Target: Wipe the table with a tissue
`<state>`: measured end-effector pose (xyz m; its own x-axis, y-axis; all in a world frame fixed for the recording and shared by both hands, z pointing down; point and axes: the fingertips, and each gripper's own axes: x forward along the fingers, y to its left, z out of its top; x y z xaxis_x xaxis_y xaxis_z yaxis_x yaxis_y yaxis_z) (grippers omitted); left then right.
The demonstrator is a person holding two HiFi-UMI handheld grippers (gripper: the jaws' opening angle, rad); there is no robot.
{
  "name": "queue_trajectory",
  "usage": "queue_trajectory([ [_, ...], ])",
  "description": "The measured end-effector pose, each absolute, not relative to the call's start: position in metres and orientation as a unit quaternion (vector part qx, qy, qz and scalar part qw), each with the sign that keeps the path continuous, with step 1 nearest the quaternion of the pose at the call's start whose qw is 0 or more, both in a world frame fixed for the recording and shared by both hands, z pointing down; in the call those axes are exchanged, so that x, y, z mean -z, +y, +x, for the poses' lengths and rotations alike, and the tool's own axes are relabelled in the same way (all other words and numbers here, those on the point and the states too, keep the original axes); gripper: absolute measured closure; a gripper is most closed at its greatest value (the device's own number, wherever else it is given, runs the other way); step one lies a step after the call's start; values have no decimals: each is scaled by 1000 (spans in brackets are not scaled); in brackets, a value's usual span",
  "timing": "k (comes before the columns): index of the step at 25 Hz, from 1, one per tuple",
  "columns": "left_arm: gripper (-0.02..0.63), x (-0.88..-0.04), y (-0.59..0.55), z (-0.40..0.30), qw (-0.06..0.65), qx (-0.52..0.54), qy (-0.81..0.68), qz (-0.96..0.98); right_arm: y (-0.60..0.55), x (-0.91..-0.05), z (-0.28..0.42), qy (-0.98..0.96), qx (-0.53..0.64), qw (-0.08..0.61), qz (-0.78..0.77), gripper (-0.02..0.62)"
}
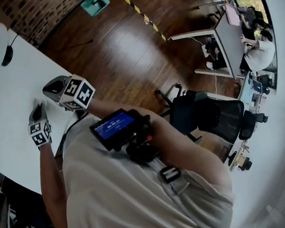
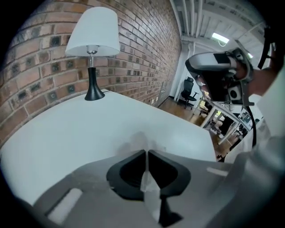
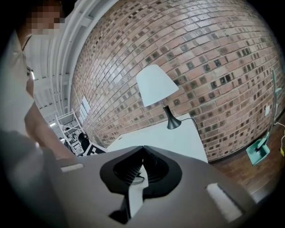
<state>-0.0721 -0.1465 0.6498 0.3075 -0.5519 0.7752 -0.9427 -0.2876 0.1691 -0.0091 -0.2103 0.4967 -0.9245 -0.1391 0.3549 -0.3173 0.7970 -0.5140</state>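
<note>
The left claw is angled down at the white tabletop. Its jaws are nearly closed, pinching a thin white tissue. A blurred, pale fold of the tissue protrudes past the jaw tips and lies against the tabletop surface. The right claw is held above the tabletop, just beside the left claw and apart from the tissue. Its jaws are together at the tips, and no object can be made out between them. A white-shaded lamp stands at the far tabletop edge, against the brick wall.
</note>
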Motion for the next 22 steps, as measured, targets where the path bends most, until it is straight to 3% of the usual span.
queue_trajectory([
  [13, 583, -577, -124, -99, 310, -132, -553, 762, -182, -476, -28, -943, -247, 174, 142, 588],
  [22, 583, -556, -24, -123, 275, -63, -619, 733, -109, -475, -23, -951, -209, 197, 113, 588],
])
